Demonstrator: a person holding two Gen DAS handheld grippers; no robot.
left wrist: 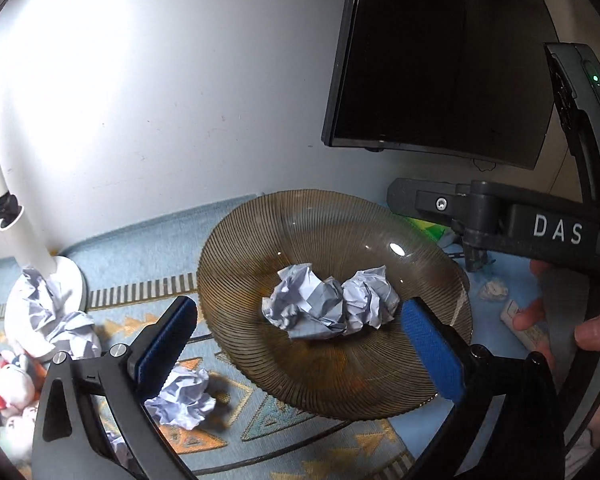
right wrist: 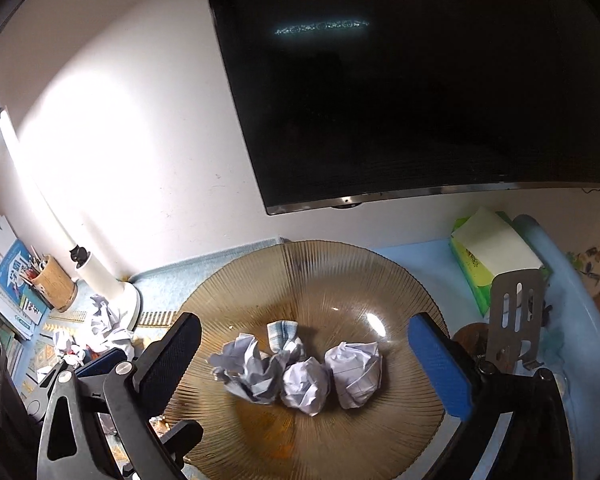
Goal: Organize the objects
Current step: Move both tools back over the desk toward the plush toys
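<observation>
Both grippers (left wrist: 300,344) (right wrist: 308,364) hang released and empty above the ribbed plate (right wrist: 312,264), where crumpled paper balls (right wrist: 300,368) sit gathered.

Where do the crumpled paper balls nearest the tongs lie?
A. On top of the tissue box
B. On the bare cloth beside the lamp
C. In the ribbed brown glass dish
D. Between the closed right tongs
C: the paper balls sit in the hollow of the glass dish, with both tongs open and holding nothing.
</observation>
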